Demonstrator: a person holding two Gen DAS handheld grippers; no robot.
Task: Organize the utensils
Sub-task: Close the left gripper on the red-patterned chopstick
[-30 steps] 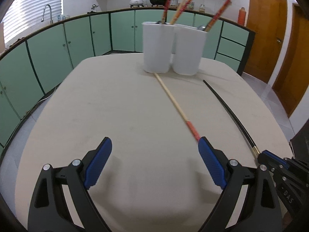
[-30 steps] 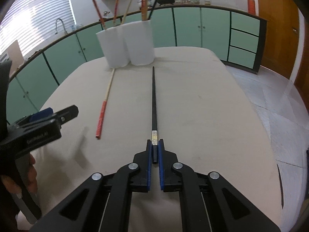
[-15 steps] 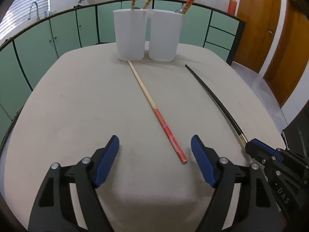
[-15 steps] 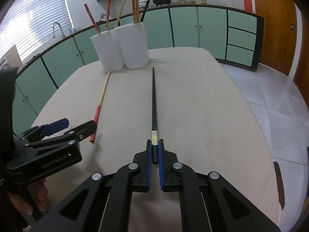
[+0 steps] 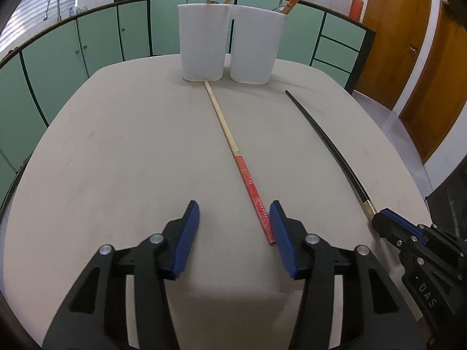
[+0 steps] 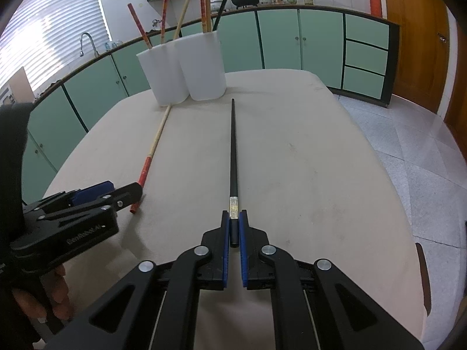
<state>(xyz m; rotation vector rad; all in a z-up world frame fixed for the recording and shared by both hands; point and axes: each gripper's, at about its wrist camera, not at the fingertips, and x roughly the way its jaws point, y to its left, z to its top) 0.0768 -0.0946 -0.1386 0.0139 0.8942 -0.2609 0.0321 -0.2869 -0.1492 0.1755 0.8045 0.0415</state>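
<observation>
A wooden chopstick with a red handle point(image 5: 233, 151) lies on the beige table point(image 5: 116, 157), its tip touching the left white holder point(image 5: 202, 42). My left gripper point(image 5: 234, 214) straddles the red end; its jaws are closing, the right pad almost against the stick, the left pad apart from it. A black chopstick point(image 6: 233, 145) lies to the right, pointing at the right white holder point(image 6: 204, 65). My right gripper point(image 6: 233, 221) is shut on its near end, just behind a pale band. The left gripper point(image 6: 105, 194) also shows at the left of the right wrist view.
Both holders hold several chopsticks standing upright. Green cabinets point(image 5: 73, 49) curve around the table, with a sink tap point(image 6: 87, 40) at the left. Wooden doors point(image 5: 408, 43) stand at the right. A tiled floor point(image 6: 423, 145) lies beyond the table's right edge.
My left gripper moved forward and to the right so the red handle end now lies between its jaws, and the jaws have narrowed. The right gripper stayed still, shut on the black chopstick.
</observation>
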